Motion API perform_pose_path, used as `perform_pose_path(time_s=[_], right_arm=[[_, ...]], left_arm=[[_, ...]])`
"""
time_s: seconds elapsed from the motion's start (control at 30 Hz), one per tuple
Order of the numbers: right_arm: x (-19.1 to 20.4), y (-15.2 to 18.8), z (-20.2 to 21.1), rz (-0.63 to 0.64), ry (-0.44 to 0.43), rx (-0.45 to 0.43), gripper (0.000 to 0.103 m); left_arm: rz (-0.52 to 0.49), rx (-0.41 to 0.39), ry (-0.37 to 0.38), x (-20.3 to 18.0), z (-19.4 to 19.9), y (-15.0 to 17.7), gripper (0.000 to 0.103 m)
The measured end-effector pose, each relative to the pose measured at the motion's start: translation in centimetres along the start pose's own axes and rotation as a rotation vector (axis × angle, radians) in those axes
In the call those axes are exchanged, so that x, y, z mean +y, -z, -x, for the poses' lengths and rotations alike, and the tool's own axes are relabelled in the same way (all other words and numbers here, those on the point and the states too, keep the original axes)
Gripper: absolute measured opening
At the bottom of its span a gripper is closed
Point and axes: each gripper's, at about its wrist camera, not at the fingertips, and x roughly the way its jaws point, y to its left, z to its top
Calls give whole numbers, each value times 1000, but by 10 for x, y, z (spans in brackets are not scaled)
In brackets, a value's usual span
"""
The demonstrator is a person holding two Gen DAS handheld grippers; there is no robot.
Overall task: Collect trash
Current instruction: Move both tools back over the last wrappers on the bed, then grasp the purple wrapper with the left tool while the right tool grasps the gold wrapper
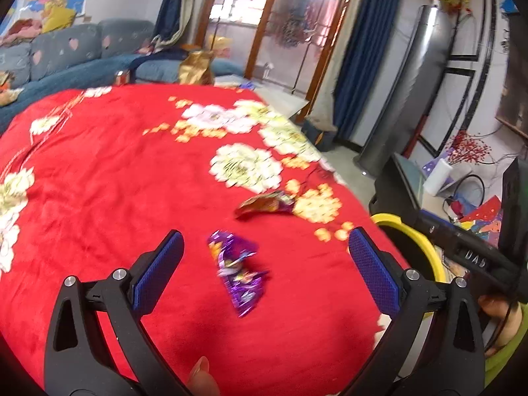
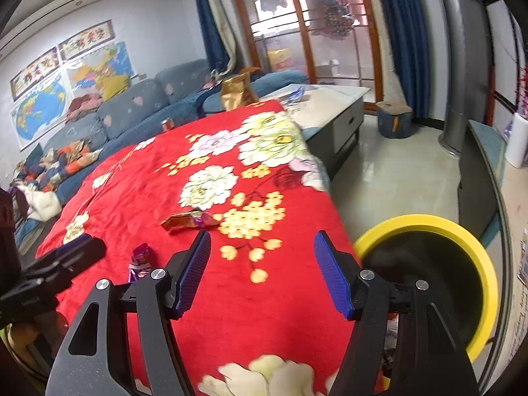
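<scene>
Readable writing: "DAS" in pale letters on the black body of the right gripper as seen from the left wrist view; the rest of that marking is cut off. Wall scrolls above the sofa (image 2: pixel 132 112) carry large characters, too blurred to read. Print on both wrappers is illegible.

Left gripper (image 1: pixel 265 265): jaws spread wide, blue pads clear of everything, nothing held. The purple wrapper (image 1: pixel 239 272) lies flat on the red floral blanket (image 1: pixel 115 181) in the gap between the fingers, touching neither pad. A fingertip of the person's hand (image 1: pixel 201 376) shows at the bottom edge.

Right gripper (image 2: pixel 262 272): jaws parted, about mid-range, empty. Only blanket shows between the pads. In this view the purple wrapper (image 2: pixel 140 260) sits just left of the left finger, partly hidden behind it.

The red-gold wrapper (image 1: pixel 265 204) lies farther out on the blanket, next to the yellow flower cluster, apart from the purple one. From the right wrist it (image 2: pixel 189 221) sits just beyond the left fingertip, not touching.

The yellow-rimmed black bin (image 2: pixel 429 264) stands on the floor off the blanket's right edge, just beside the right gripper.

A gold bag (image 2: pixel 236 94) stands upright at the blanket's far end.
</scene>
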Motion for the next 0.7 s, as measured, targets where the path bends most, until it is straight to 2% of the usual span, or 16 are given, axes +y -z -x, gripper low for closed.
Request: perform_pose_path(time_s=[0.13, 0.2, 0.37, 0.47, 0.53, 0.7], right_arm=[[13, -6, -18, 36, -34, 31, 63], [20, -9, -29, 46, -55, 52, 63], [35, -16, -54, 85, -87, 91, 63], [42, -20, -68, 115, -92, 112, 63], [45, -22, -78, 125, -102, 131, 63], [53, -24, -101, 145, -129, 174, 63]], left_arm=[[26, 43, -4, 14, -7, 5, 92], [50, 62, 5, 21, -11, 9, 87], [82, 98, 29, 30, -19, 15, 72], [99, 122, 54, 32, -24, 18, 69], [101, 135, 65, 32, -27, 21, 58], [101, 163, 83, 30, -34, 27, 46]])
